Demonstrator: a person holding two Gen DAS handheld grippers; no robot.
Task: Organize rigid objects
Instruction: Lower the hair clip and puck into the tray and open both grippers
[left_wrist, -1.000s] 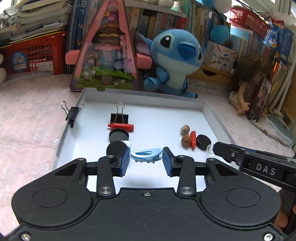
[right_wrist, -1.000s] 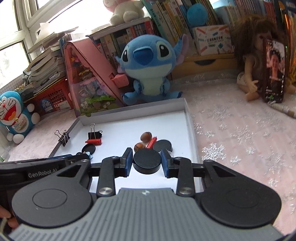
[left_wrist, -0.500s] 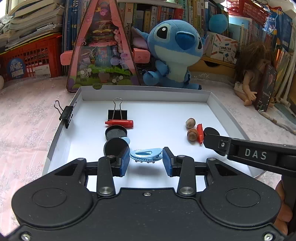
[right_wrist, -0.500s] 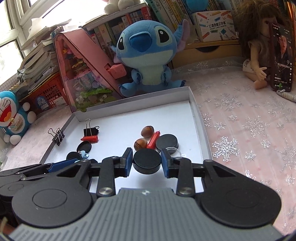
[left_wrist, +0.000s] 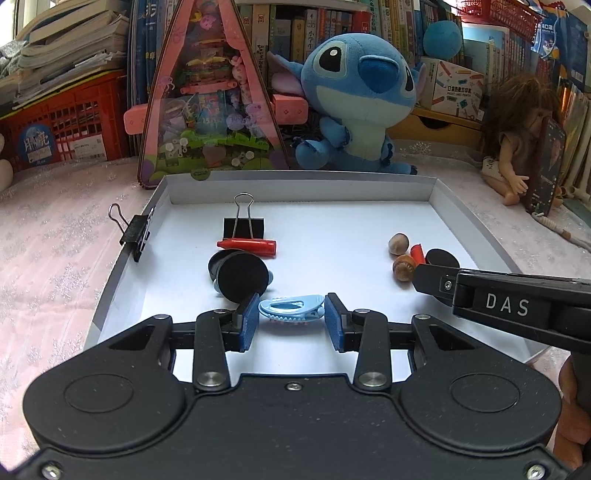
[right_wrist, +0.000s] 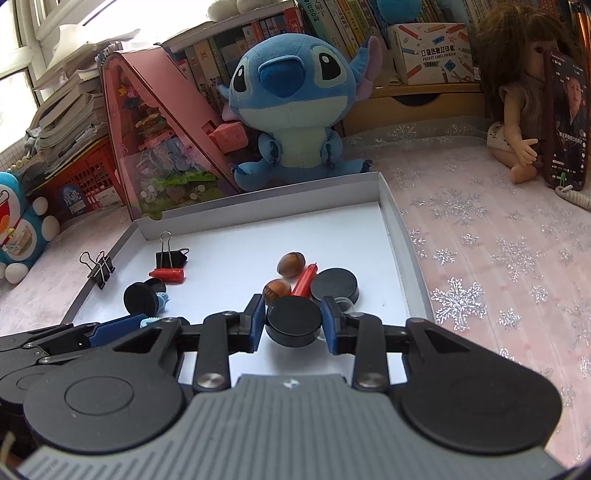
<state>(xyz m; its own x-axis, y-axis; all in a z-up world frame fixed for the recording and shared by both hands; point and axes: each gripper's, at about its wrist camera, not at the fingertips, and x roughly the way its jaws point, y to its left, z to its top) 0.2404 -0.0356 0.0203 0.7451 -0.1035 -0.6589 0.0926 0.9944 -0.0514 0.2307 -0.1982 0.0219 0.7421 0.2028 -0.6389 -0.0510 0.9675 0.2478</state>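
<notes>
Right wrist – left claw (right_wrist: 122, 326) hides hair clip (right_wrist: 147, 322).

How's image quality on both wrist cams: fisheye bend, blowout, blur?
Left wrist view: sharp; strong barrel bend curves the white tray walls; even light, soft shadow under the blue clip. Right wrist view: window at top left blown out to white, tray floor bright but readable, black disc crisp; dark vignette in the lower corners.

Both jaws clamped: left hand-held gripper (left_wrist: 291, 317) and right hand-held gripper (right_wrist: 293, 323) angled downward, side by side.
</notes>
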